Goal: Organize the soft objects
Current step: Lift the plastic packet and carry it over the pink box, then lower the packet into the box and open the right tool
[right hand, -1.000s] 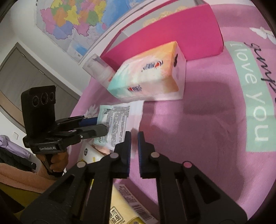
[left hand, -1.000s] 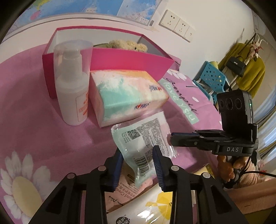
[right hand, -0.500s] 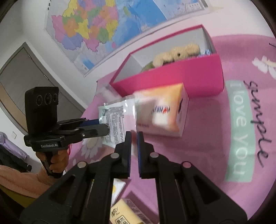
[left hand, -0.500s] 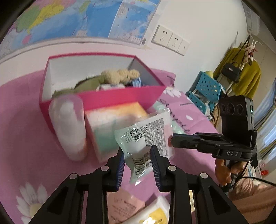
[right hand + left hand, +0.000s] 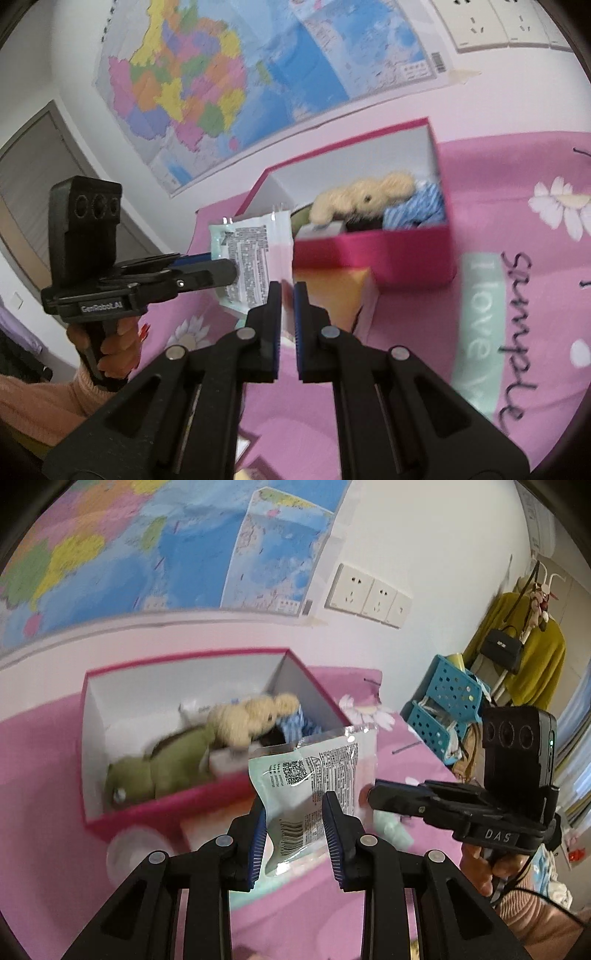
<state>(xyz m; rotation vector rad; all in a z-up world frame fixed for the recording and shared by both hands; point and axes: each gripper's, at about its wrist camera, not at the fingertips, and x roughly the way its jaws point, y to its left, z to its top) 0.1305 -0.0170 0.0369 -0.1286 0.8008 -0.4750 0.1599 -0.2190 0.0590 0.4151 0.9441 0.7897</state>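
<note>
My left gripper is shut on a pale green packet printed with text and a barcode, and holds it upright in the air in front of the pink box. The open box holds a beige plush toy, a green plush and a blue striped cloth. In the right wrist view the left gripper carries the packet just left of the box. My right gripper is shut and empty, beside the packet.
A tissue pack lies against the box's front wall, with a white pump bottle to its left. The pink daisy tablecloth carries lettering. Behind the table is a wall with a map; blue baskets stand to the right.
Both grippers have risen and come nearer the box, so its inside now shows. The packet has gone up off the table in the left gripper.
</note>
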